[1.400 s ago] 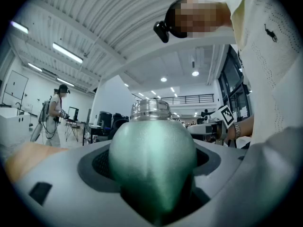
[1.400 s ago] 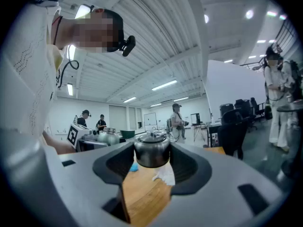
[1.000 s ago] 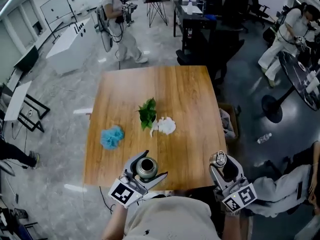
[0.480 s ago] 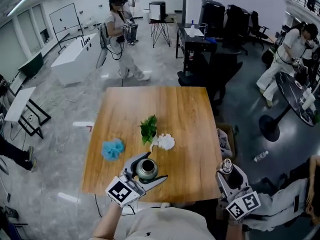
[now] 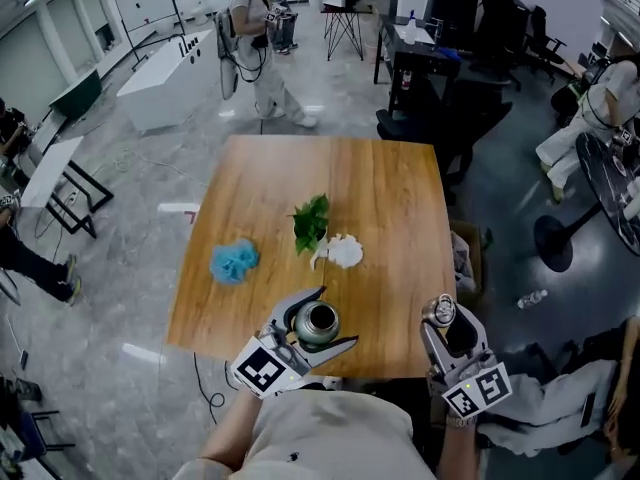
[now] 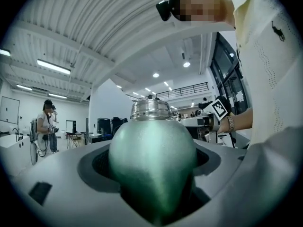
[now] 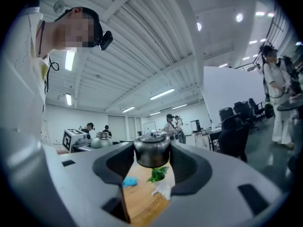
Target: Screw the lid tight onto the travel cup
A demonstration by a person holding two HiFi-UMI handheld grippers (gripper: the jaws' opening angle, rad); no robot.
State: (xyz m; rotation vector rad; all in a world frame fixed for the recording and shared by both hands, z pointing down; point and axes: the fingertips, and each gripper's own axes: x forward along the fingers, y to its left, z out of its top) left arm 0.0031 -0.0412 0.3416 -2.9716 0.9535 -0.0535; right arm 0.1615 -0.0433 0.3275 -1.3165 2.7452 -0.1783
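I'm judging the task as barely begun: nothing is screwed on yet, and bringing the two parts together, seating the threads and tightening are all waiting. My left hand-held gripper [image 5: 339,316] is pinching the travel cup [image 6: 151,155] round its body, holding it upright over the near edge of the counter [image 5: 380,188]. My right hand-held gripper [image 5: 441,320] is pinching the lid [image 7: 152,149] by its sides, off the counter's near right corner and well apart from the cup. The cup is showing a rounded body of speckled metallic green narrowing to a bare silver ribbed neck, its mouth uncovered. The lid is looking like dull grey steel, with a small knob on top.
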